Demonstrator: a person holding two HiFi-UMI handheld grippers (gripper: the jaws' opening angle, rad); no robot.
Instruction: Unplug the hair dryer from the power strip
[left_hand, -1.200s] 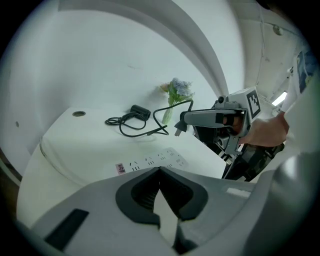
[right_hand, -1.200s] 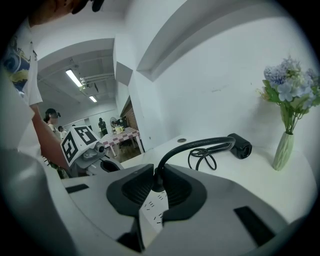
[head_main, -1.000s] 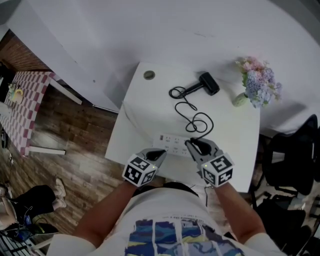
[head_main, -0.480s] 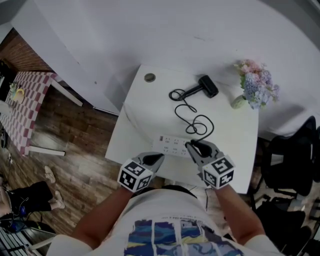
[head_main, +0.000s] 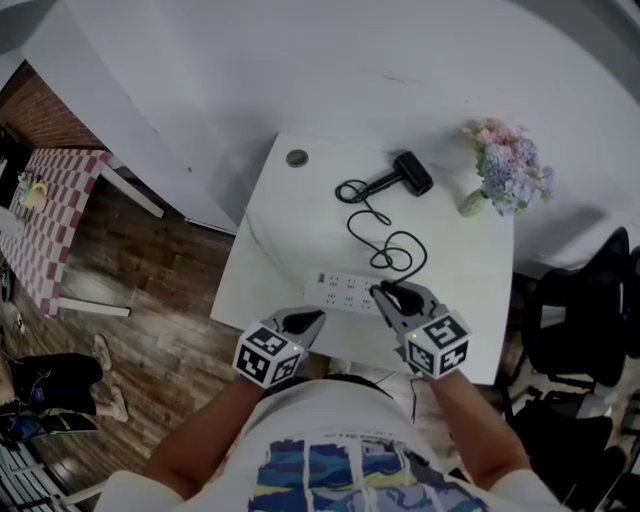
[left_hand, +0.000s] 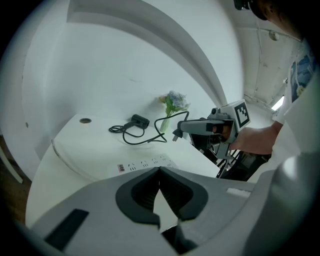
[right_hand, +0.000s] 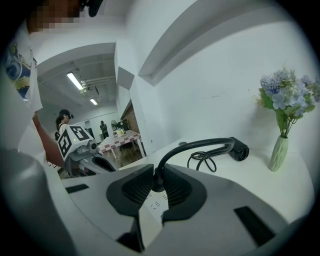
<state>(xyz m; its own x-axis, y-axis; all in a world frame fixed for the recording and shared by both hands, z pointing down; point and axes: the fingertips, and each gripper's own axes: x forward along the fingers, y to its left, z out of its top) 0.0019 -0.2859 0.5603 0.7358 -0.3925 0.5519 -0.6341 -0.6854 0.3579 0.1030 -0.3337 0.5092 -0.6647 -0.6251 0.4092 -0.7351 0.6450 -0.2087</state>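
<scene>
A white power strip (head_main: 343, 291) lies near the front of the white table (head_main: 455, 270). The black hair dryer (head_main: 410, 172) rests at the back, and its cord (head_main: 392, 246) loops toward me. My right gripper (head_main: 385, 293) is shut on the black plug (left_hand: 176, 135), which hangs clear above the strip (left_hand: 145, 164) with its prongs bare. In the right gripper view the plug (right_hand: 157, 184) sits between the pads and the cord arcs to the dryer (right_hand: 239, 149). My left gripper (head_main: 312, 316) is shut and empty, at the table's front edge, apart from the strip.
A vase of flowers (head_main: 500, 170) stands at the table's back right, and a small round disc (head_main: 297, 157) lies at the back left. A black chair (head_main: 585, 330) is right of the table. A checked table (head_main: 50, 210) stands on the wood floor at left.
My left gripper has drawn back from the power strip toward the table's front edge. The right gripper has stayed put with the plug.
</scene>
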